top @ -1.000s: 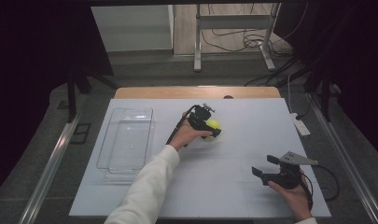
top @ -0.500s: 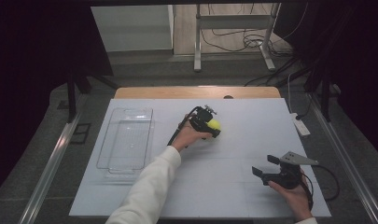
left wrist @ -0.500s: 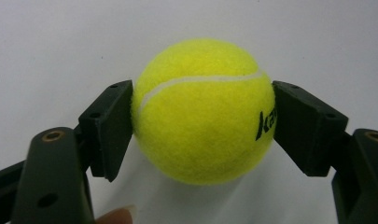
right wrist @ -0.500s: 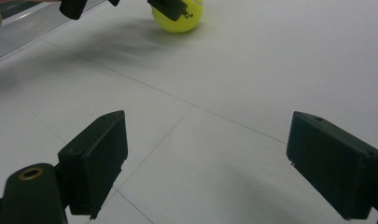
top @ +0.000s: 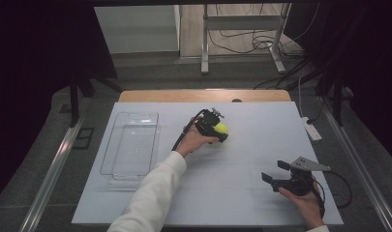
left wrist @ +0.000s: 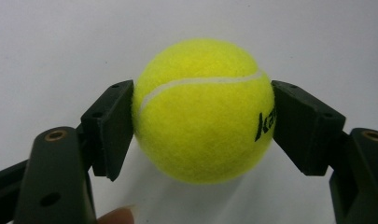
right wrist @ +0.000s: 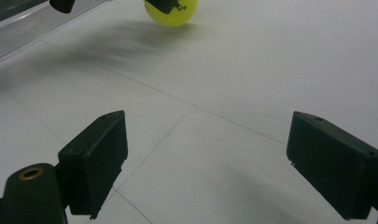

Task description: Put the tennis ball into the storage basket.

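- Tabletop (top: 242,193): white sheet with faint seams; we take the clear tray as our landmark for every place below.
- Clear tray (top: 130,145): shallow see-through bin at the left of the tabletop, nothing in it that we can make out, its long side facing the ball.
- Left gripper (top: 221,131): well to the right of the tray, jaws clamped on the tennis ball, one pad on each side.
- Right gripper (top: 272,178): farthest from the tray, near the front edge, jaws wide apart with nothing between them.
- Tennis ball (left wrist: 203,109): yellow, held at its widest part; it seems to sit on or just above the sheet, and we cannot tell which.
- White power strip (top: 311,129): at the tabletop's right edge, far side from the tray, clear of the work.
- Risk, in our judgement: the pads meet a round, fuzzy surface on small patches, so a tilt or quick swing toward the tray could let the ball roll out and away; nothing lies between ball and tray.
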The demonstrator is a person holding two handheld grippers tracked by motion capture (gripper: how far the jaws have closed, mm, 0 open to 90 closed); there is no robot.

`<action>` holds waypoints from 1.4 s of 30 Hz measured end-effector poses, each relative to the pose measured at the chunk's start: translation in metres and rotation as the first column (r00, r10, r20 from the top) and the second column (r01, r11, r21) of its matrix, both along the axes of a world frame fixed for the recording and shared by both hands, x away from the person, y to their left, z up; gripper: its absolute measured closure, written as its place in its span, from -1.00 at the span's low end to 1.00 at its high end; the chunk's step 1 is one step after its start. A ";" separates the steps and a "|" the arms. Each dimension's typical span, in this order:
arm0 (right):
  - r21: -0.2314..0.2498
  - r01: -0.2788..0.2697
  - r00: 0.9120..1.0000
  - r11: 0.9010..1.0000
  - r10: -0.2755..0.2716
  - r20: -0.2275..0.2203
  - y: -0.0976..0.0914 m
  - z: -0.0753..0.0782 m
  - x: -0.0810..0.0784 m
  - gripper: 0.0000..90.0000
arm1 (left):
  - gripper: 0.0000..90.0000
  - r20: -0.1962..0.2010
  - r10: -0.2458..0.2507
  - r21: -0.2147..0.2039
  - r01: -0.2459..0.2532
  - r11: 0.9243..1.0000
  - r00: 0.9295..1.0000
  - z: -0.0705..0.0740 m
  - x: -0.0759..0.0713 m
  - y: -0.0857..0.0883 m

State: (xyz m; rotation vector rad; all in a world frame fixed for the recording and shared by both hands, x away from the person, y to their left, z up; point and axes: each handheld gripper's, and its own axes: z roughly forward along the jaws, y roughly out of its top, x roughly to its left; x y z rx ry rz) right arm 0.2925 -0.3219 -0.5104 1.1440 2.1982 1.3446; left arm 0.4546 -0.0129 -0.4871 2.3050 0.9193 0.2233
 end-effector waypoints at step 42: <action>0.000 0.002 1.000 1.000 -0.002 0.005 0.001 0.001 -0.001 -0.72 | -0.41 0.051 -0.007 -0.111 0.013 0.994 0.999 0.034 -0.032 0.039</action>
